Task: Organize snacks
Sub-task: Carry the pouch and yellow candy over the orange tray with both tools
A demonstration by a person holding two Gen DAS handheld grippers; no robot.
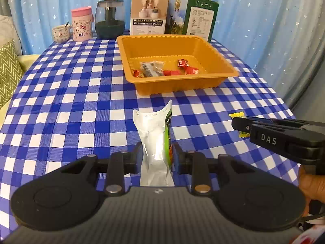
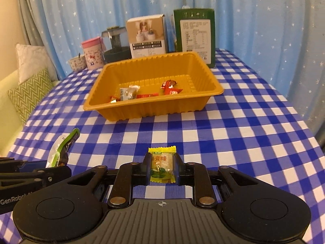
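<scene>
Left claw (image 1: 156, 158) clenched on white packet (image 1: 154, 142); right claw (image 2: 162, 167) grips yellow candy (image 2: 162, 164); "DAS" on right claw.

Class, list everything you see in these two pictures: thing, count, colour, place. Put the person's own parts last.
Tray: one, orange, mid-table, holding several wrapped snacks.
White-green packet: one, between left jaws.
Yellow candy: one, between right jaws.
Boxes: one white, one green, table's far edge.
Pink cup: one, far left.
Dark jar: one, beside pink cup.
Small cup: one, cream, far left.
Tablecloth: blue-white check.
Left gripper: black.
Right gripper: black.
</scene>
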